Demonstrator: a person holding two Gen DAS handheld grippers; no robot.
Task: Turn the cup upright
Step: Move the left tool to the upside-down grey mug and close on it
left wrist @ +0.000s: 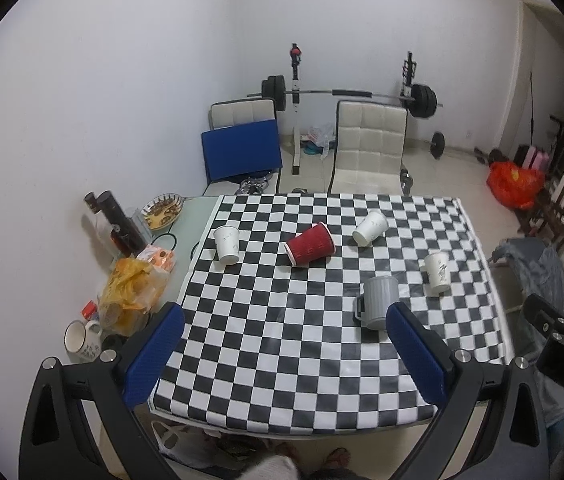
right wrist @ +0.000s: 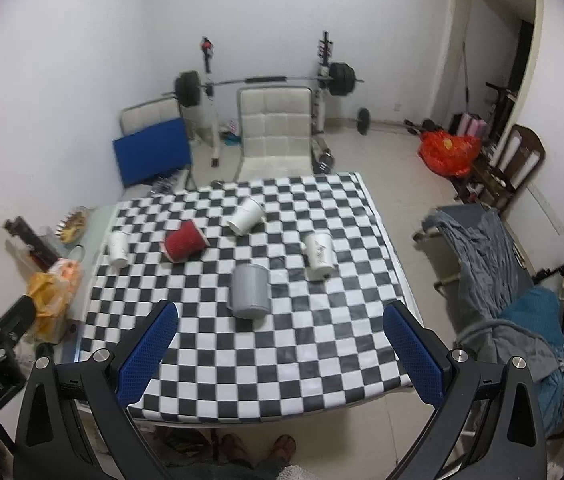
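Left wrist view: both my hand-held grippers [left wrist: 283, 354] [right wrist: 280, 350] hang open above the tabletop [left wrist: 313, 400]; red cup [left wrist: 309, 244], lying behind grey mug [left wrist: 377, 300], may roll when nudged.

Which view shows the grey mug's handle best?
The left wrist view: the grey mug stands upside down with its handle plainly sticking out on its left. In the right wrist view the mug shows only its ribbed side; the handle is hidden.
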